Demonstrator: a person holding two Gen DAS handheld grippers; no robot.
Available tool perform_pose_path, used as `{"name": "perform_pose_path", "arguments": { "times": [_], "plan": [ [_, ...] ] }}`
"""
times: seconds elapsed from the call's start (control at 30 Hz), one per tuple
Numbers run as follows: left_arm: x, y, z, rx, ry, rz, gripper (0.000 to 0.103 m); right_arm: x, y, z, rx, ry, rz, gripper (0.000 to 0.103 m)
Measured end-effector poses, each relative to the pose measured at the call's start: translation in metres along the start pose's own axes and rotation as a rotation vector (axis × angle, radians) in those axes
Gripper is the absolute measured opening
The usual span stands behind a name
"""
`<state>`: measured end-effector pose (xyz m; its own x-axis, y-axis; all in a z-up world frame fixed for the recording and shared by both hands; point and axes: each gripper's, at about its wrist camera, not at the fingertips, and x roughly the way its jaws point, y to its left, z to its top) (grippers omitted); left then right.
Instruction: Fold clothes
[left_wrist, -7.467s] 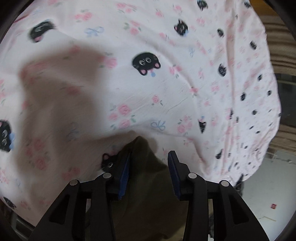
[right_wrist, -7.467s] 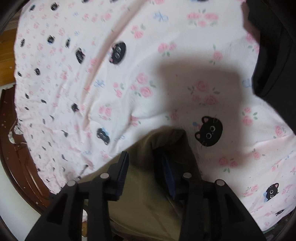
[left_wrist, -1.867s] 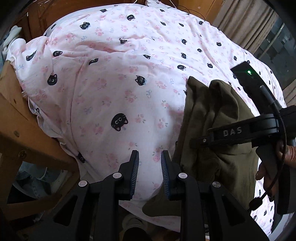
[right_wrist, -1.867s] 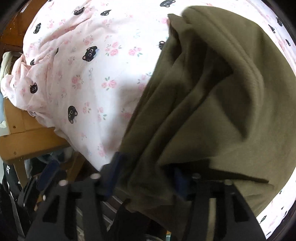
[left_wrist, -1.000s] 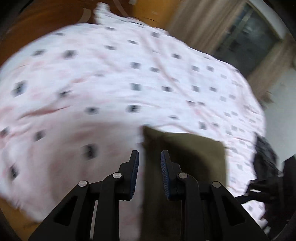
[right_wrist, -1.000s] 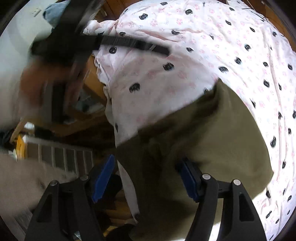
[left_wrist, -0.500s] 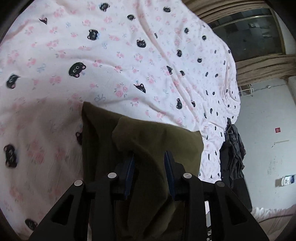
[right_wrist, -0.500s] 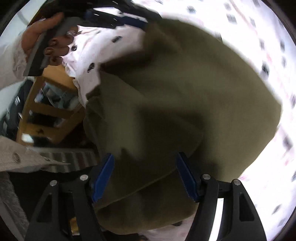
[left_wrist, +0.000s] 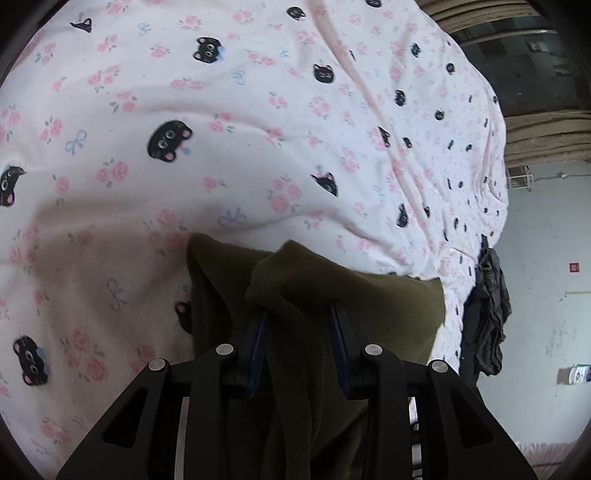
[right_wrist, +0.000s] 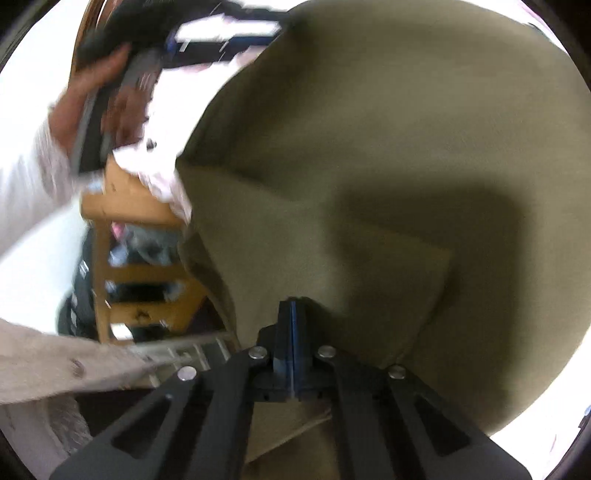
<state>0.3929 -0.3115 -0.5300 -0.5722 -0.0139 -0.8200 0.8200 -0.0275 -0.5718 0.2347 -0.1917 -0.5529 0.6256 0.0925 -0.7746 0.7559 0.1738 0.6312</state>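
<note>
In your left view, the pink sheet (left_wrist: 258, 147) lies bare across the whole upper frame, open for passage. Olive cloth (left_wrist: 332, 295) bunches at lower centre; dark clothes (left_wrist: 487, 314) crowd the right edge, and in your right view a wooden frame (right_wrist: 136, 258) blocks the left.

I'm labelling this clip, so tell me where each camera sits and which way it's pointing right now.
Left wrist: on the left gripper, looking along its fingers over the olive garment onto the cat-print sheet; only the gripper shows.
Right wrist: on the right gripper, jaws together, facing the garment close up; a blurred hand and pale sleeve show at left.
Shared: the olive garment and the sheet.
</note>
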Motion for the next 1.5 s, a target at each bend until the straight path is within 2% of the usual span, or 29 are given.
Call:
{"name": "perform_pose_path", "arguments": {
  "times": [0.13,0.2,0.23,0.27,0.43,0.6,0.7,0.73,0.77,0.8,0.83,0.97,1.1,1.2,1.37,1.43,1.5],
  "plan": [
    [-0.004,0.004,0.001,-0.016,-0.011,0.013,0.021,-0.013,0.016,-0.009,0.01,-0.063,0.03,0.004],
    [-0.007,0.007,0.001,-0.024,-0.019,0.022,0.021,-0.03,0.012,-0.014,0.043,-0.118,0.009,0.022],
    [-0.009,0.009,0.001,-0.034,-0.029,0.033,0.021,-0.038,0.008,-0.016,0.065,-0.144,-0.01,0.048],
    [-0.012,0.013,0.0,-0.046,-0.038,0.037,0.021,-0.044,0.001,-0.018,0.087,-0.167,-0.029,0.064],
    [-0.015,0.021,-0.002,-0.079,-0.054,0.025,0.021,-0.064,-0.038,-0.017,0.194,-0.23,-0.072,0.065],
    [-0.008,0.014,-0.001,-0.055,-0.02,0.01,0.021,-0.06,-0.069,-0.008,0.25,-0.233,-0.015,0.065],
    [-0.002,0.011,0.0,-0.046,0.0,0.025,0.021,-0.038,-0.054,-0.003,0.25,-0.232,0.02,0.065],
    [0.0,0.011,0.0,-0.05,0.001,0.028,0.021,-0.033,-0.046,-0.002,0.236,-0.219,0.024,0.058],
    [0.002,0.012,0.002,-0.055,0.003,0.029,0.021,-0.03,-0.04,-0.002,0.224,-0.207,0.031,0.035],
    [0.004,0.012,0.003,-0.055,0.006,0.033,0.021,-0.027,-0.033,-0.001,0.212,-0.192,0.043,0.018],
    [0.005,0.012,0.004,-0.052,0.009,0.039,0.021,-0.022,-0.024,-0.002,0.196,-0.171,0.06,0.009],
    [0.009,0.012,0.008,-0.043,0.024,0.06,0.021,-0.009,0.022,-0.009,0.114,-0.133,0.09,0.008],
    [0.011,0.012,0.01,-0.029,0.036,0.073,0.021,0.007,0.08,-0.012,0.003,-0.096,0.159,0.008],
    [0.013,0.012,0.011,-0.018,0.04,0.086,0.021,0.038,0.123,-0.013,-0.084,-0.024,0.202,0.008],
    [0.011,0.017,0.01,-0.014,0.021,0.116,0.022,0.113,0.151,-0.025,-0.109,0.129,0.218,0.023],
    [0.008,0.02,0.009,-0.011,0.004,0.143,0.024,0.132,0.152,-0.04,-0.121,0.187,0.181,0.036],
    [0.003,0.021,0.005,-0.017,-0.016,0.144,0.029,0.141,0.161,-0.049,-0.154,0.213,0.17,0.037]
  ]
}}
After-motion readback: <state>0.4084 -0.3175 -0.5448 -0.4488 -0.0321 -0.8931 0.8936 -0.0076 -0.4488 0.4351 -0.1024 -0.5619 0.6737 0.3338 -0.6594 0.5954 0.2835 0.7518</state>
